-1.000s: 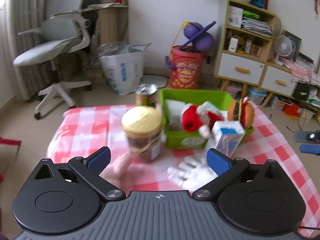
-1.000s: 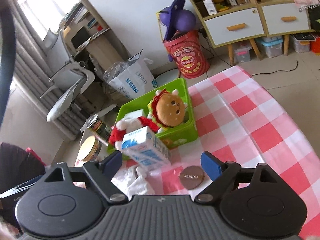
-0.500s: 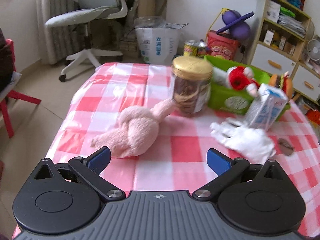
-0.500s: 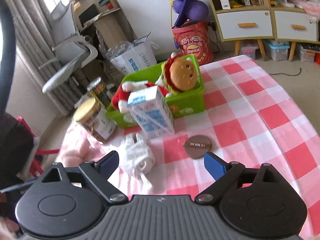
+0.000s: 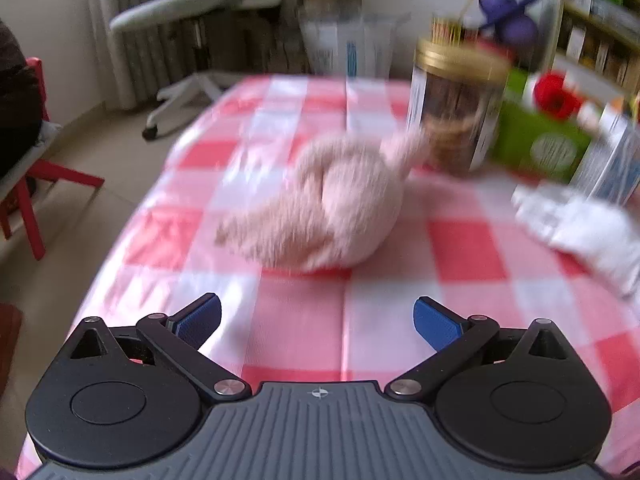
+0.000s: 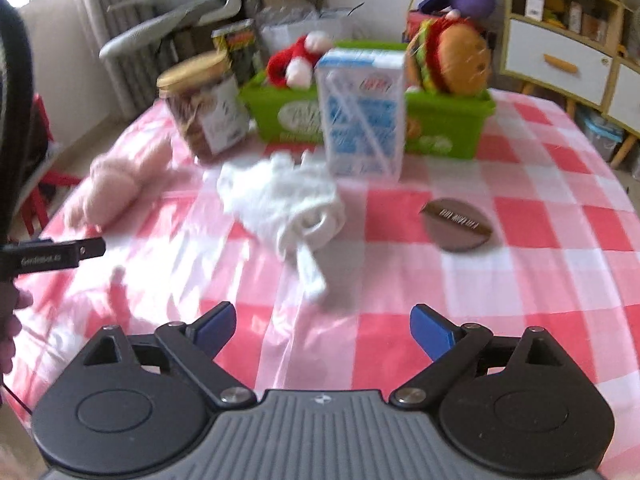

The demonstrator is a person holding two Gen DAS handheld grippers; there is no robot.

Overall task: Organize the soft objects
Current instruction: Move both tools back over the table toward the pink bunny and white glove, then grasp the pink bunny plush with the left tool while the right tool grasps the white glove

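Note:
A pink plush toy [image 5: 324, 208] lies on the red-checked tablecloth, just ahead of my open, empty left gripper [image 5: 316, 320]; it also shows in the right wrist view [image 6: 116, 180]. White gloves [image 6: 284, 204] lie crumpled ahead of my open, empty right gripper [image 6: 320, 326], and at the right of the left wrist view [image 5: 580, 228]. A green bin [image 6: 448, 120] at the back holds a red Santa plush [image 6: 296, 60] and a burger plush [image 6: 456, 60].
A gold-lidded cookie jar [image 5: 456, 112] stands right behind the pink plush. A blue-white milk carton [image 6: 360, 112] stands before the bin, a can [image 6: 236, 52] behind the jar. A brown disc [image 6: 460, 224] lies on the cloth at right. Table edge is left.
Both grippers moved down and forward toward the table. The pink plush now looms closer to the left gripper, the gloves closer to the right. Both stayed open.

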